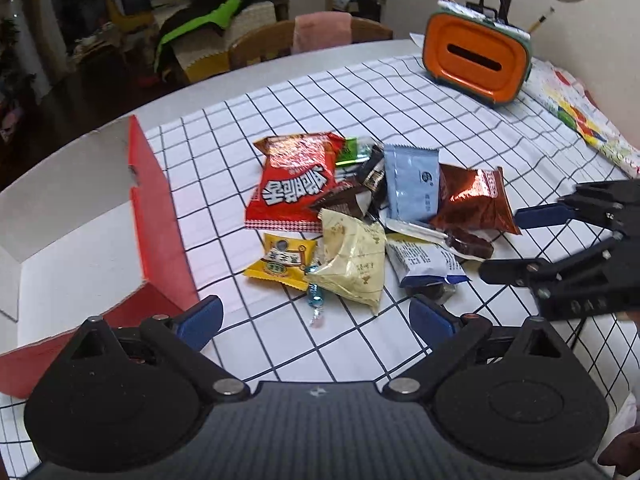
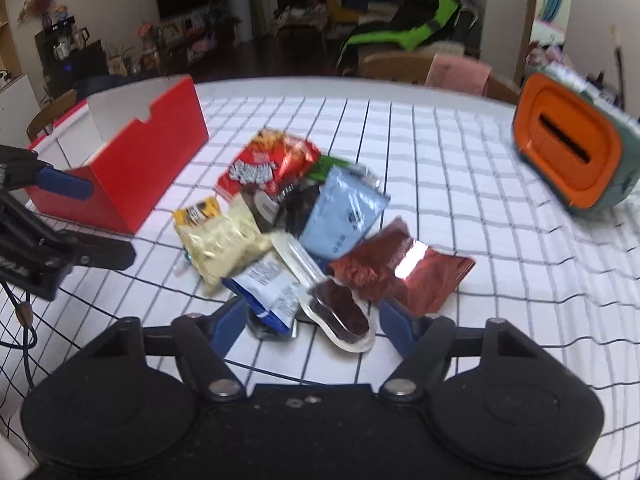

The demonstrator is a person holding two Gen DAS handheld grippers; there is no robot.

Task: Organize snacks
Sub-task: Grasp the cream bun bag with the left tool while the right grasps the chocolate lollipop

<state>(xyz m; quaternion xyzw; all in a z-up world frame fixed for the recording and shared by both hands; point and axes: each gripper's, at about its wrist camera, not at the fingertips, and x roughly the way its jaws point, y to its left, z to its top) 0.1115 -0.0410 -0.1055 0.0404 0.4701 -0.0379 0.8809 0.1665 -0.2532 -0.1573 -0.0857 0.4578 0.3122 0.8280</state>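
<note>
A heap of snack packets lies on the checked cloth: a red bag (image 1: 296, 184) (image 2: 272, 164), a light-blue packet (image 1: 412, 184) (image 2: 344, 212), a copper bag (image 1: 476, 200) (image 2: 400, 272), a cream packet (image 1: 352, 264) (image 2: 224, 244) and a yellow one (image 1: 282, 260). My left gripper (image 1: 316, 318) (image 2: 108, 220) is open just short of the heap, a small blue candy (image 1: 315, 300) in front of it. My right gripper (image 2: 314, 326) (image 1: 508, 240) is open, its pads on either side of a brown snack in a clear tray (image 2: 340, 312) and a blue-white packet (image 2: 266, 284). An open red box (image 1: 156, 220) (image 2: 152, 160) stands left.
An orange tissue box (image 1: 476, 60) (image 2: 568, 156) stands at the back right, with a lamp and pens behind it. Colourful paper (image 1: 580, 116) lies along the right edge. Chairs (image 1: 280, 40) line the table's far side. Bare cloth (image 2: 460, 184) lies between heap and tissue box.
</note>
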